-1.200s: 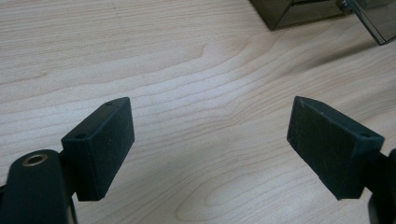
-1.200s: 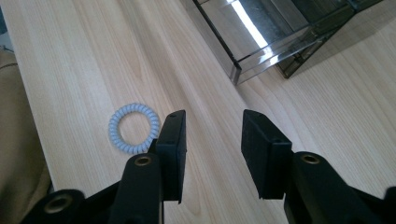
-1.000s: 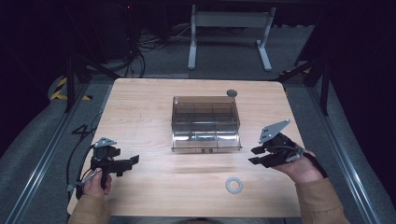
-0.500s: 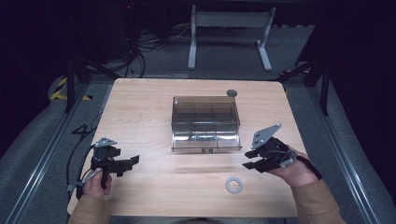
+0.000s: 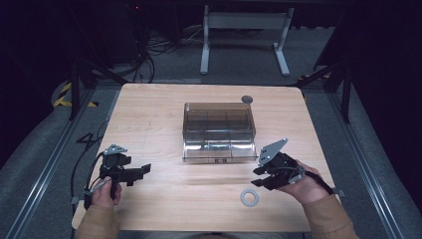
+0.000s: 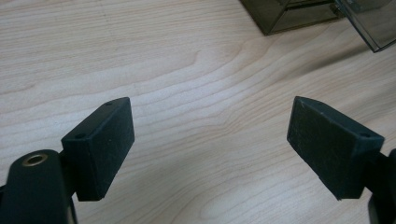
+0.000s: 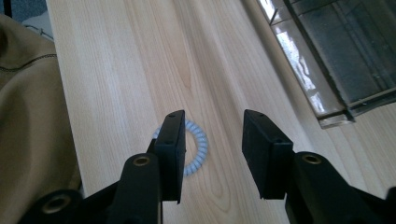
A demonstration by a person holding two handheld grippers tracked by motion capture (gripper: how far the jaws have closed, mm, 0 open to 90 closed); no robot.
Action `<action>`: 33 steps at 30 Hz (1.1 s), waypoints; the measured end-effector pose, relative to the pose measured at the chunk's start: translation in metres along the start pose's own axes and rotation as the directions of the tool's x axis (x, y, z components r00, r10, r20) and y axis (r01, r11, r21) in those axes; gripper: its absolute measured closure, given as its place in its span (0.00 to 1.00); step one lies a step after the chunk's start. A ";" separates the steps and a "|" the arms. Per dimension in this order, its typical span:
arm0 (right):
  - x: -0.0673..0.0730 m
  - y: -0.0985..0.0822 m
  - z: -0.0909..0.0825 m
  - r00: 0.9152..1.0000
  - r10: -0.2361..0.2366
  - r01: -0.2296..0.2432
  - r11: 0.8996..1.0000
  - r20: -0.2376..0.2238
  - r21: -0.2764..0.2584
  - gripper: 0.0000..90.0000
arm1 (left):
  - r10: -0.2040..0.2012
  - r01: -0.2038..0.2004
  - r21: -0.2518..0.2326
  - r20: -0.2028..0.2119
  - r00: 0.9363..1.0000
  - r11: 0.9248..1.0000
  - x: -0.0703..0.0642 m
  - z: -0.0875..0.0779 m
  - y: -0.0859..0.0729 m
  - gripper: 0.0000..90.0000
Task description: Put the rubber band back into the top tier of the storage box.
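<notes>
At the centre of the high view, on the wooden desk [image 5: 149,124], stood one smoky transparent box [image 5: 219,130] with dividers inside; whether its compartments held anything could not be told. One small dark disc [image 5: 246,99] lay just beyond its upper right corner. Lower right, one pale coiled ring [image 5: 249,197] lay on bare wood, with the right tongs [image 5: 260,177] open just above it, nothing between them. Lower left, the left tongs [image 5: 144,170] gaped wide over bare wood.
</notes>
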State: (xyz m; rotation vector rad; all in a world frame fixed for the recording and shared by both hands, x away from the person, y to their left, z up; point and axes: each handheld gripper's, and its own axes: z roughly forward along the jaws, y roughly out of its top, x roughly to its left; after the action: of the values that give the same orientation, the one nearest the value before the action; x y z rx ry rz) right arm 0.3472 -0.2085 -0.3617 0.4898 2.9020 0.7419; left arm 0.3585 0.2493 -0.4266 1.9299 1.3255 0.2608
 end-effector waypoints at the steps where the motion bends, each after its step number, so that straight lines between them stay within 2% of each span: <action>1: 0.001 0.000 0.003 1.000 0.006 -0.006 1.000 -0.002 0.005 0.68 | 0.003 -0.003 0.004 0.001 1.000 1.000 0.000 0.000 0.001 0.17; 14: 0.004 -0.001 0.030 0.999 -0.030 0.032 0.996 -0.030 0.089 0.69 | 0.007 -0.008 0.004 0.005 1.000 1.000 -0.001 0.003 0.003 0.17; 20: 0.004 -0.002 0.042 0.999 -0.024 0.029 0.991 -0.043 0.128 0.70 | 0.015 -0.015 0.007 0.006 1.000 1.000 -0.002 0.003 0.003 0.17; 21: 0.005 -0.002 0.043 0.999 -0.008 0.013 0.990 -0.041 0.139 0.70 | 0.014 -0.014 0.007 0.007 1.000 1.000 -0.002 0.003 0.003 0.17; 33: 0.004 -0.008 0.064 0.998 -0.006 0.017 0.977 -0.054 0.211 0.74 | 0.015 -0.015 0.008 0.011 1.000 1.000 -0.004 0.006 0.005 0.17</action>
State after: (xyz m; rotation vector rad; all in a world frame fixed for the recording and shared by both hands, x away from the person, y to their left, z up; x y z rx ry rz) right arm 0.3527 -0.1851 -0.4221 0.4793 3.0479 0.4520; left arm 0.3636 0.2425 -0.4264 1.9455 1.3073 0.2519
